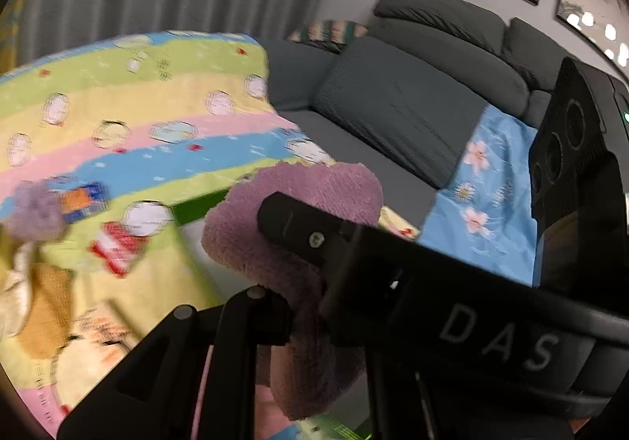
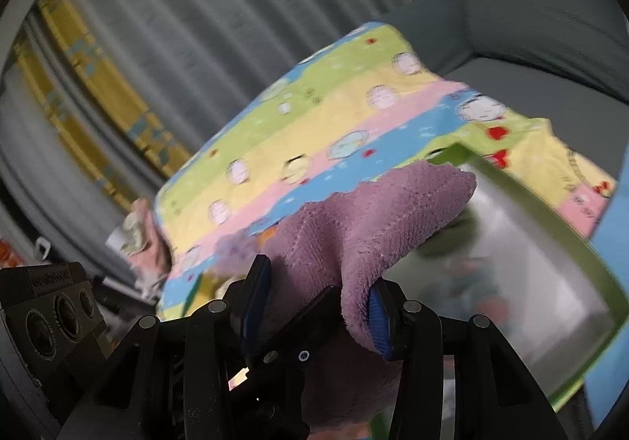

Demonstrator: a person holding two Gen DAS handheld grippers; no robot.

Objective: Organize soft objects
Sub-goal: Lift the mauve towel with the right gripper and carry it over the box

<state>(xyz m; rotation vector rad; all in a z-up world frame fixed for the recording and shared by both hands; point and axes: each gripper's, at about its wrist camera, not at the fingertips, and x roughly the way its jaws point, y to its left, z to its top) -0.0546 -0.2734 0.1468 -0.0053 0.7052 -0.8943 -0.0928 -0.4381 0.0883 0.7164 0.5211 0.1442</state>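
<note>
Purple towel clamped in both tools, striped cartoon blanket behind, probably green-rimmed bin alongside.

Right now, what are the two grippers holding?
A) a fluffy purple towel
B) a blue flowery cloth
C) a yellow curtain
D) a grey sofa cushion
A: the fluffy purple towel sits pinched between the right gripper pads, and in the left wrist view the same towel is clamped in the left gripper, while the blue flowery cloth lies on the sofa behind.
</note>
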